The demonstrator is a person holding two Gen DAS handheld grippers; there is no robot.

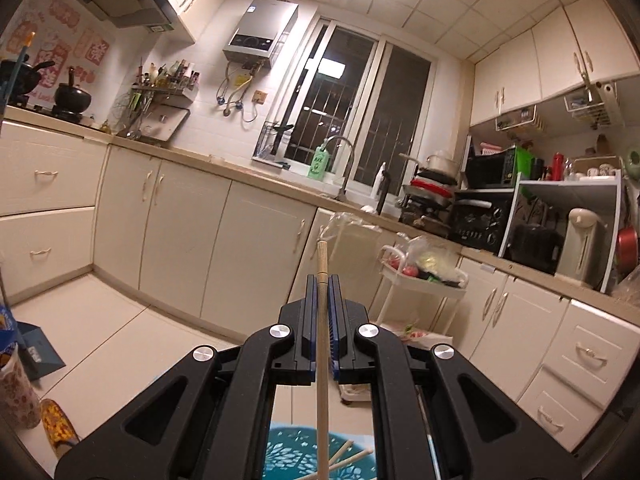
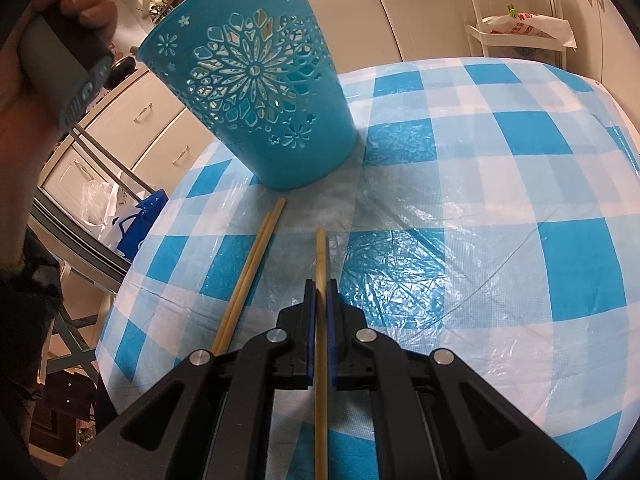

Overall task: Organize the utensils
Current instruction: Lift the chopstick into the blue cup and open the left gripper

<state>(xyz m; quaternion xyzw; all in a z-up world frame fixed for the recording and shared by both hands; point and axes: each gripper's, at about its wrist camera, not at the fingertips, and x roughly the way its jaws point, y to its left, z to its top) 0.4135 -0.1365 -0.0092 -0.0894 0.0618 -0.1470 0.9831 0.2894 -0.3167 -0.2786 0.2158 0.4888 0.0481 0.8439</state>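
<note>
- My left claw (image 1: 322, 280) is clamped on one wooden chopstick (image 1: 322, 320), which runs straight up between the fingers and pokes out past their tips toward the kitchen cabinets (image 1: 256, 256).
- Beneath that claw, at the bottom of the left wrist view, I see the open mouth of the teal cutout holder (image 1: 288, 456) with at least two chopsticks in the holder (image 1: 347, 458) lying slanted inside; the held stick's lower end reaches down toward that opening.
- My right claw (image 2: 321, 284) is closed tight on a second chopstick (image 2: 321, 256), held low over the blue-and-white checked cloth (image 2: 500, 200) on the tabletop.
- In the right wrist view the same teal holder (image 2: 256, 84) stands on the cloth ahead of the claw, and the person's left hand (image 2: 86, 4) with its gripper handle is above it.
- A pair of loose chopsticks (image 2: 256, 256) lies flat on the cloth just left of my right claw, its far ends close to the holder's base.
- My reading: the job is partway done. Some sticks are already in the holder, one looks about to be dropped in, one is freshly gripped, and the loose pair still has to be collected.
</note>
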